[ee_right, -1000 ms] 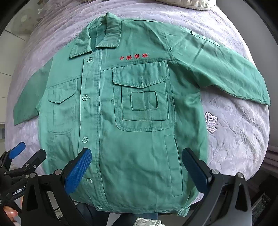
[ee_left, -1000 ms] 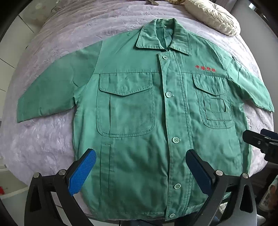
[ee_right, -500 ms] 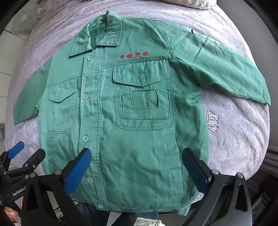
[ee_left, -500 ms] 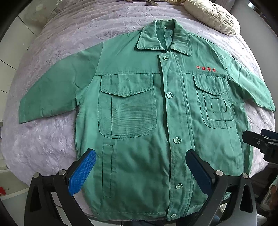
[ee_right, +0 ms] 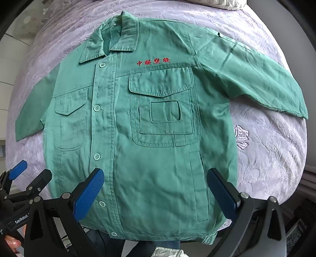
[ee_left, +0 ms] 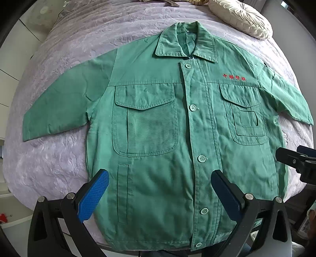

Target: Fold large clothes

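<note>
A green work jacket (ee_left: 158, 138) lies flat, front up and buttoned, on a lilac bedspread (ee_left: 59, 164), collar away from me, both sleeves spread out. It has two chest pockets and red embroidered characters (ee_right: 153, 62). It also fills the right wrist view (ee_right: 154, 158). My left gripper (ee_left: 160, 195) is open and empty, hovering above the jacket's lower hem. My right gripper (ee_right: 156, 193) is open and empty, above the hem on the jacket's right half. Each gripper shows at the edge of the other's view.
A cream pleated cushion (ee_left: 241, 17) lies at the far right of the bed, beyond the collar. The bed's near edge runs just under the jacket hem. The bedspread (ee_right: 272, 150) shows bare to the right of the jacket.
Both grippers have crept slightly forward and lower toward the jacket, so it looks a little larger. The jacket itself has not moved. Both stay open.
</note>
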